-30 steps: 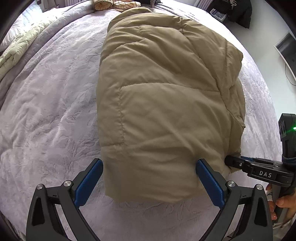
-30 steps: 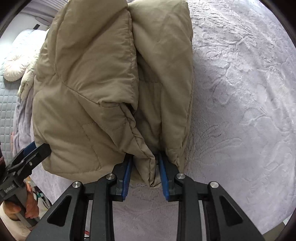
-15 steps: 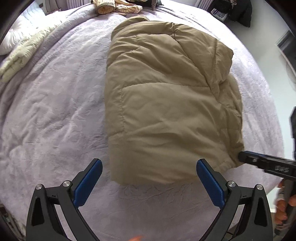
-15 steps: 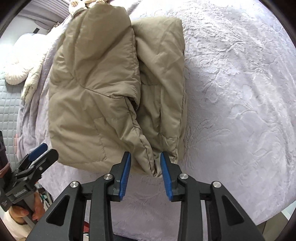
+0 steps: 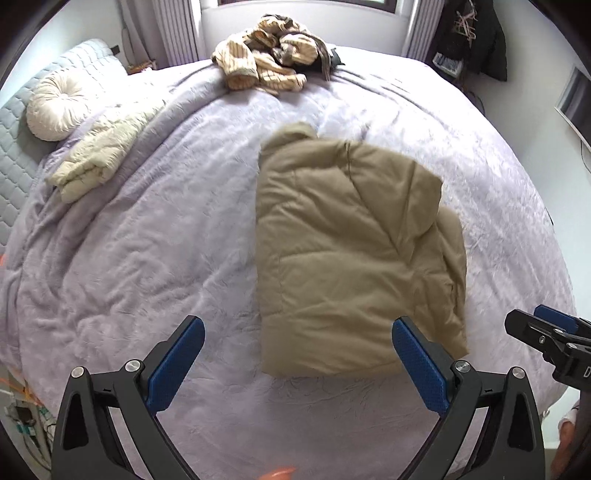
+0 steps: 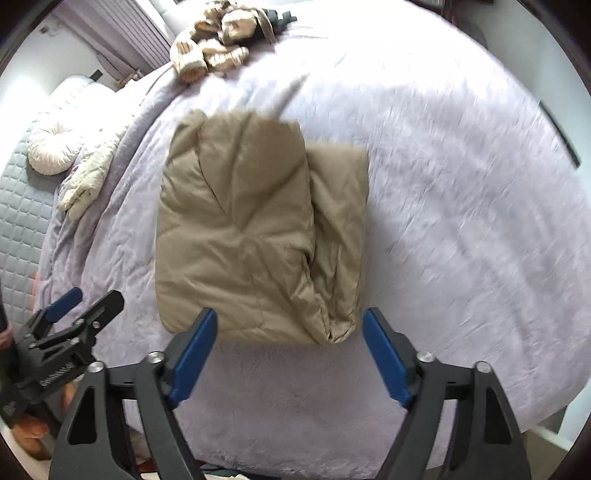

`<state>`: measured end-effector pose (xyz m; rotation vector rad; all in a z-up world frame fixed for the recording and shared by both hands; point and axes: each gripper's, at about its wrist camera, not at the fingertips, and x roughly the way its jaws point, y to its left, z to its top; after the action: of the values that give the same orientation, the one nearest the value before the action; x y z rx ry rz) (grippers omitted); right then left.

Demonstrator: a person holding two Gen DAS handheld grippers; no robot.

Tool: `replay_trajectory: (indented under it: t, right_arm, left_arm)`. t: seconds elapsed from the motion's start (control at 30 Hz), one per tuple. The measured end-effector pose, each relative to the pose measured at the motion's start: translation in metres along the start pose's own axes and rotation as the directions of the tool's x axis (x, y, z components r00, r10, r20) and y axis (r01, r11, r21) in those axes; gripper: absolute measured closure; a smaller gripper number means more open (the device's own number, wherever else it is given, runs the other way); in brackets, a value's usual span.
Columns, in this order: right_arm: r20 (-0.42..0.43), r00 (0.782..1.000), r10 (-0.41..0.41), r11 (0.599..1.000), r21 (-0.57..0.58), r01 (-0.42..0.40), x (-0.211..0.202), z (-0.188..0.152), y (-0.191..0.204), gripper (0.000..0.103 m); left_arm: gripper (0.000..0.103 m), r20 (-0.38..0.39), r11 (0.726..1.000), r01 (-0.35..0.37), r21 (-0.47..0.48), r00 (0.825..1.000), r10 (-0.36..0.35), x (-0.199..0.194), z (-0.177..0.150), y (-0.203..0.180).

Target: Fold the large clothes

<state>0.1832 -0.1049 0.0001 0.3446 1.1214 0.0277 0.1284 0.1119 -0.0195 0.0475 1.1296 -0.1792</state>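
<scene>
Tan and puffy, the folded jacket (image 5: 351, 258) lies on the lavender bedspread (image 5: 147, 240), near the bed's near edge. The left gripper (image 5: 297, 363) hangs spread wide above that edge, holding nothing. The right gripper (image 6: 290, 356) is equally wide and empty, just short of the jacket's hem. Only the right view shows the layered fold along the jacket's right side; the left view alone catches dark clothes (image 5: 476, 33) hanging far right.

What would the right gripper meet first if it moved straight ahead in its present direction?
Probably the near edge of the folded tan jacket, lying just ahead of the open right gripper; depth is unclear.
</scene>
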Motion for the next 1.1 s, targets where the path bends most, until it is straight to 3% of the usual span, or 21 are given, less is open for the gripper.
replay_trajectory:
  t: [0.13,0.2,0.3,0.67,1.1]
  right_arm:
    - [0.108,0.994,-0.031,1.0,-0.002,0.031,-0.026,0.002,0.017,0.012]
    - [0.134,0.989,-0.061,0.998,-0.003,0.062,-0.034,0.005,0.022,0.0]
    - [0.168,0.982,-0.09,0.996,-0.009,0.093,-0.044,0.01,0.03,0.0]
    - [0.19,0.975,-0.111,0.993,-0.016,0.116,-0.057,0.015,0.04,0.0]
    - [0.191,0.974,-0.124,0.991,-0.025,0.131,-0.057,0.016,0.042,0.0]
  left_arm:
    - [0.001,0.035,1.0,-0.005,-0.014,0.999,0.006,-0.019,0.004,-0.001]
    - [0.001,0.041,1.0,-0.003,-0.021,0.999,0.004,-0.026,0.006,-0.002]
    - [0.001,0.053,1.0,-0.012,-0.023,0.999,0.013,-0.035,0.009,-0.003]
    - [0.001,0.063,0.997,-0.032,-0.075,0.997,0.037,-0.051,0.013,0.007]
    - [0.001,0.061,0.997,-0.044,-0.061,0.997,0.048,-0.05,0.015,0.007]
